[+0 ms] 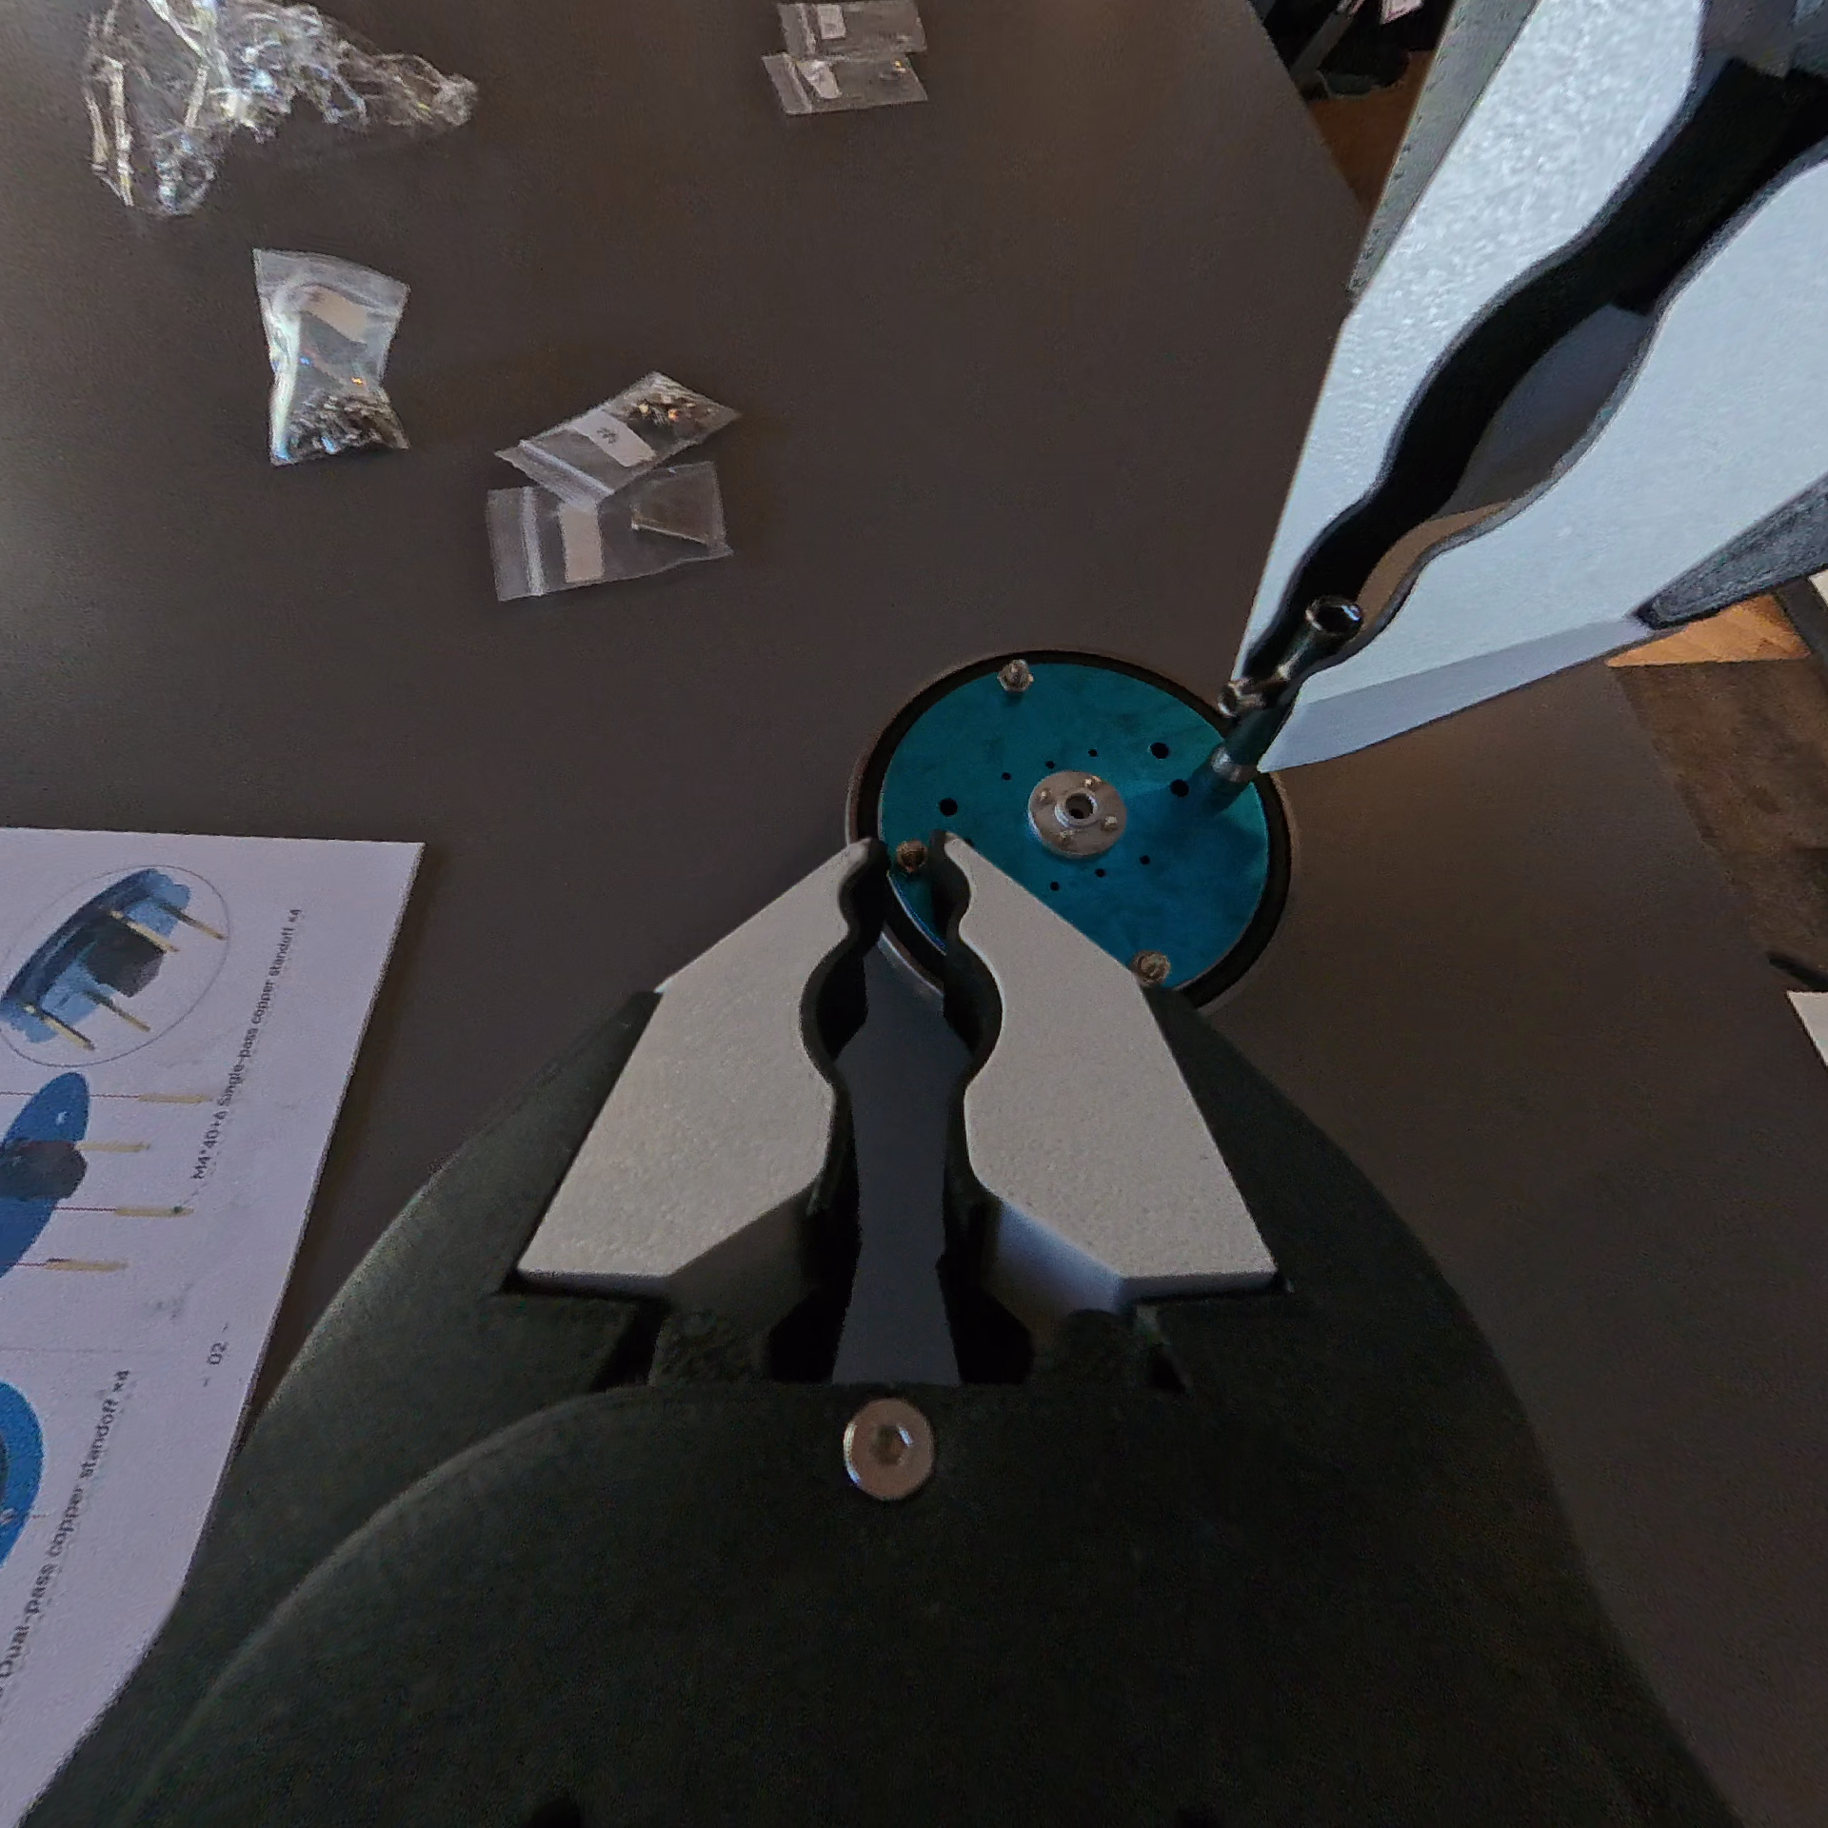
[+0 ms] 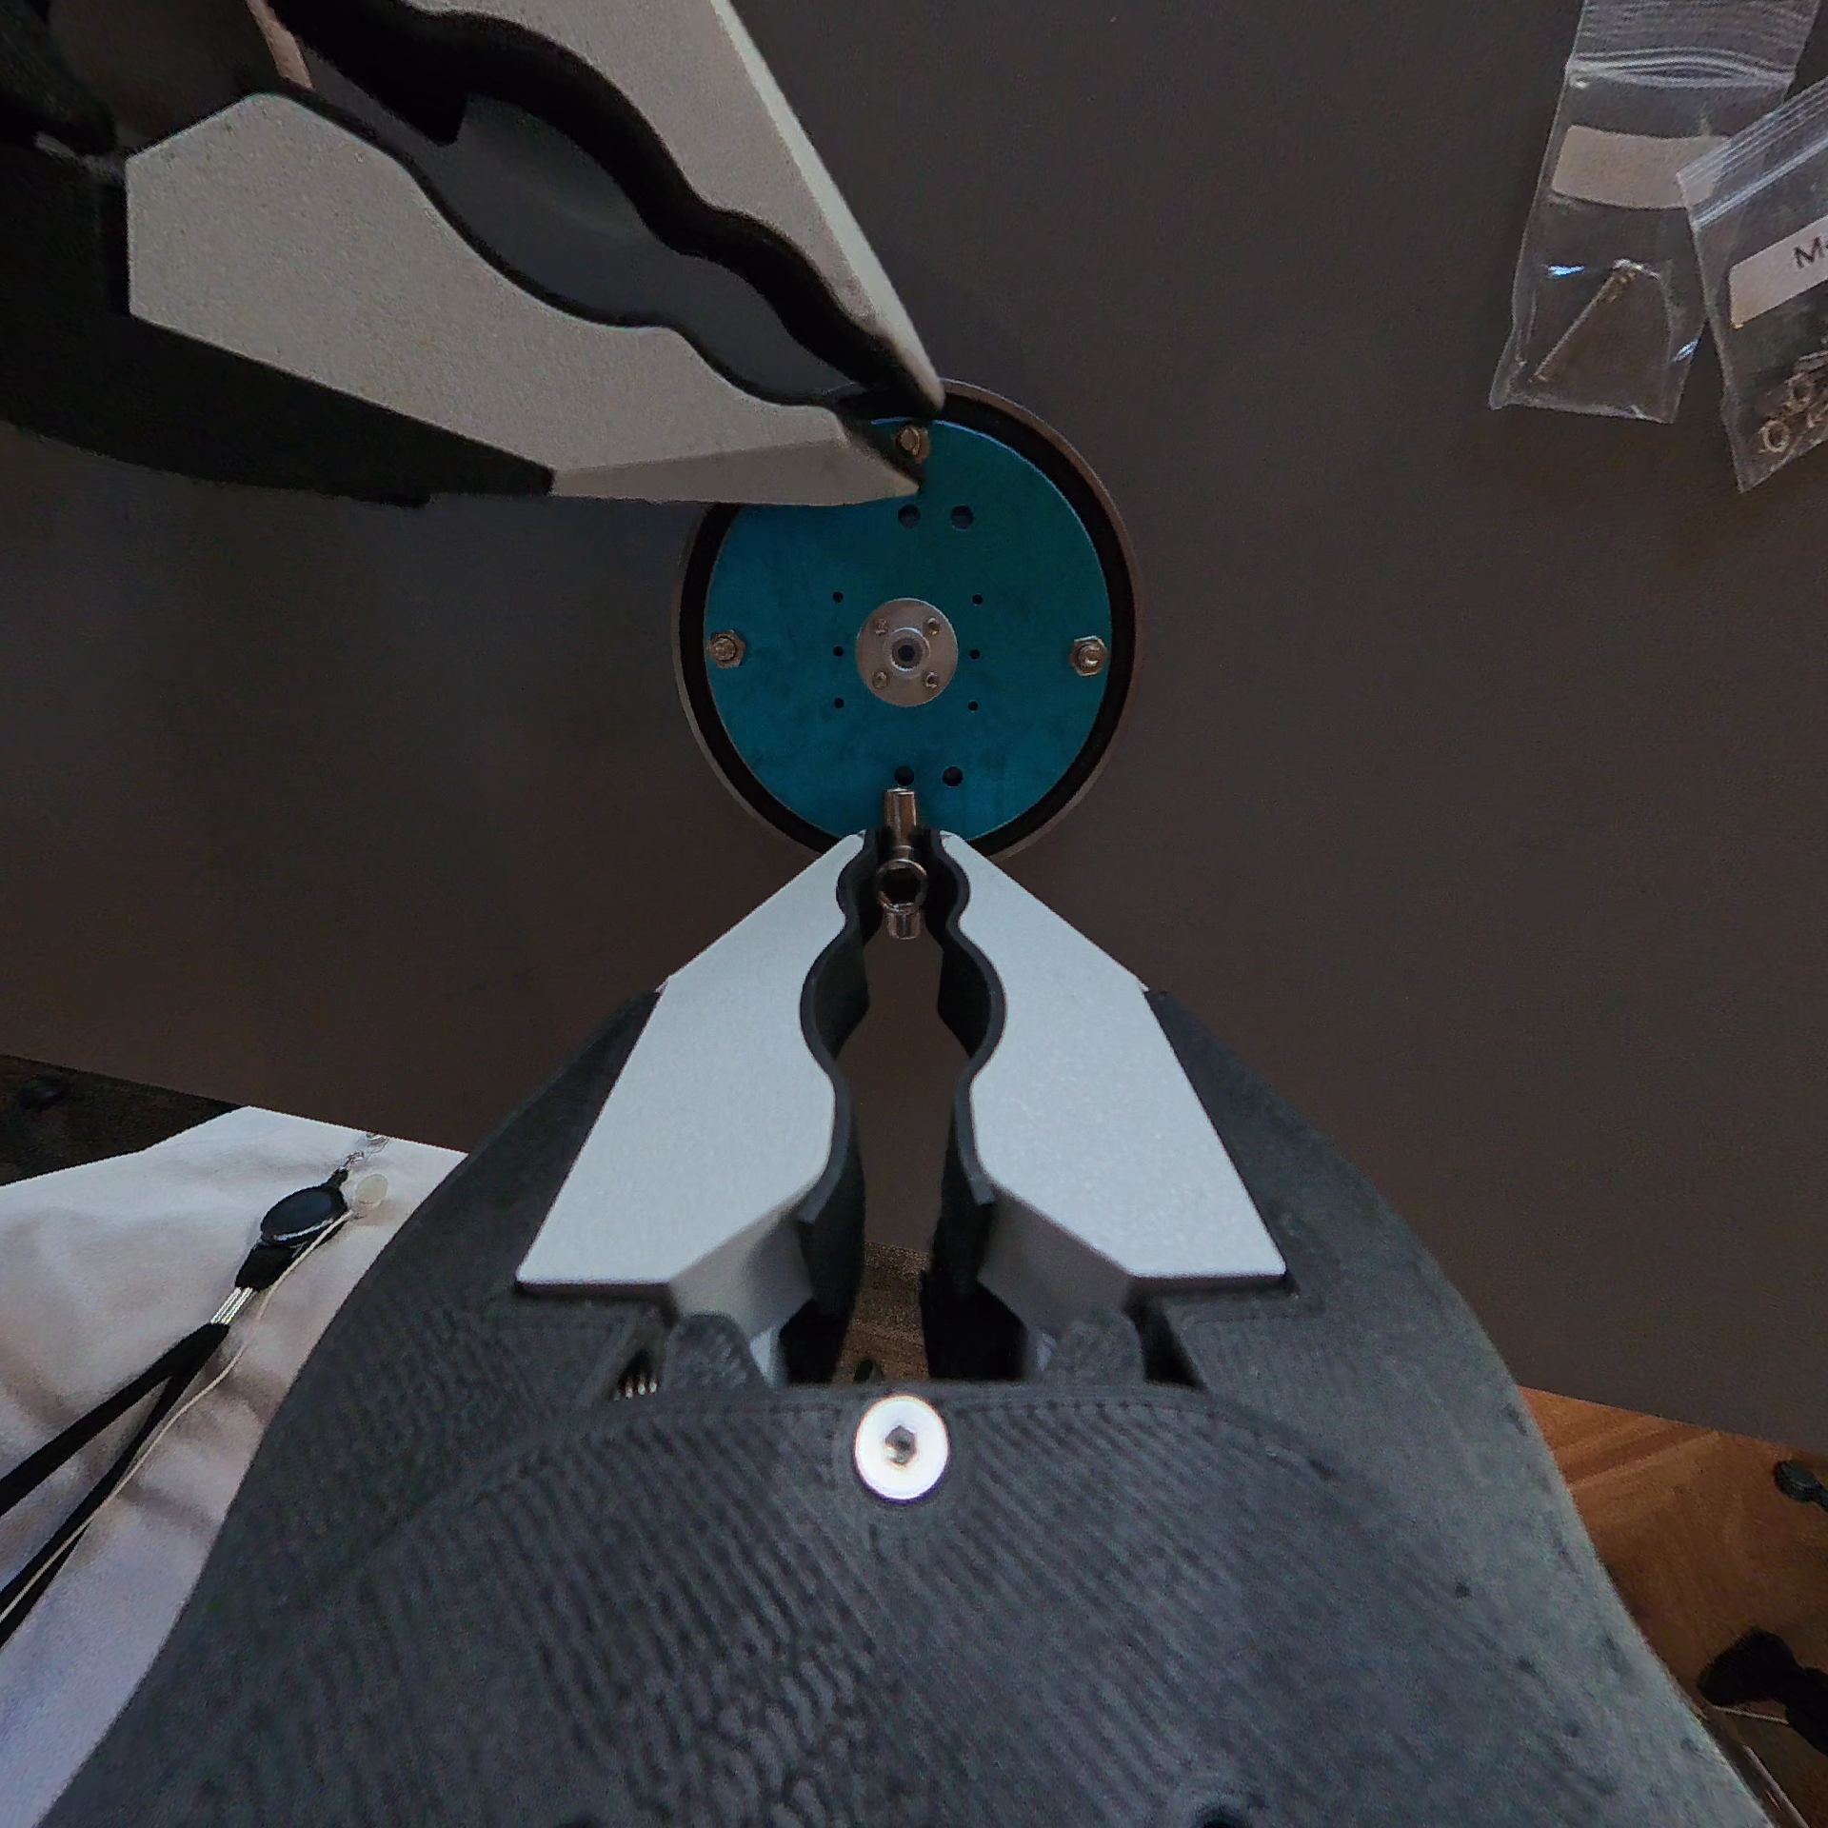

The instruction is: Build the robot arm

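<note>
Small clear zip bags (image 1: 613, 485) lie on the dark table (image 1: 890, 346) in the upper left of the left wrist view. One bag (image 1: 331, 361) holds a dark heap of small metal hardware; the pair near the middle hold a few small screws or nuts, though the plastic glare makes the exact kind hard to tell. Two more flat bags (image 1: 846, 54) sit at the top edge, and a crumpled empty plastic wrap (image 1: 247, 89) lies in the top left corner. In the right wrist view, two bags (image 2: 1672, 247) show at the upper right, one with a thin screw, one with small rings or washers.

A blue round disc (image 1: 1088, 870) lies flat on the table at frame centre-right, with a silver hub (image 1: 1076, 811) in its middle and brass nuts (image 1: 1016, 677) spaced around its rim.

The left gripper (image 1: 908, 857) is nearly closed, its tips pinching a brass nut at the disc's lower-left edge. The right gripper (image 2: 900, 870) is clamped on a small silver cross-shaped socket wrench (image 2: 900, 870). In the right wrist view the wrench's long axis runs up the frame, its far end pointing onto the disc's near rim; in the left wrist view one arm stands on the disc's right edge.

A printed instruction sheet (image 1: 148, 1187) lies at the lower left.
</note>
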{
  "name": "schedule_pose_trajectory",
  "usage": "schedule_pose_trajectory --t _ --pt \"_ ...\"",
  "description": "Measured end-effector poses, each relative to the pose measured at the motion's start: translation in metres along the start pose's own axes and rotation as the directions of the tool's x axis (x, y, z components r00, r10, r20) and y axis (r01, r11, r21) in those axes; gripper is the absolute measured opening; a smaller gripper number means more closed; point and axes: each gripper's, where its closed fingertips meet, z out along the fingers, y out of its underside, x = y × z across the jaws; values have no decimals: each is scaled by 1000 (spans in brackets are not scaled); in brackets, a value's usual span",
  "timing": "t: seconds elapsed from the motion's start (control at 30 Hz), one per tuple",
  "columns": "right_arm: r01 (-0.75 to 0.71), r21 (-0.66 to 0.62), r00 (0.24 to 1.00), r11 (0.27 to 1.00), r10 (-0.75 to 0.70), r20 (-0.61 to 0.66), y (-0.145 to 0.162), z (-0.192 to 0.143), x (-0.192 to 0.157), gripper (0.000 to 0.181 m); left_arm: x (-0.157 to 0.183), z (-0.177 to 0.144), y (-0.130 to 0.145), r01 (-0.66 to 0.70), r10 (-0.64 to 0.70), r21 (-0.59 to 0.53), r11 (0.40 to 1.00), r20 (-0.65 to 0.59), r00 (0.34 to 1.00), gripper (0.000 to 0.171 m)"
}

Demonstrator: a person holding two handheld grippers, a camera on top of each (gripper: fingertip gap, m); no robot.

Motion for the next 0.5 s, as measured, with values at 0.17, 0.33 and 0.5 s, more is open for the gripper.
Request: schedule_pose_trajectory --t 0.17,0.33,0.5 --pt "8 -3 1000 1000 -8 2 0 0 0 8 0 -2 0 -32 32 1 999 39 999 6" --pt "18 1 1000 1000 -18 1 -4 1 3 8 2 -13 6 -6 8 -29 1000 77 997 0" --pt "29 -12 1000 1000 -29 11 -9 2 6 8 14 -19 12 4 1 -39 999 134 991 0"
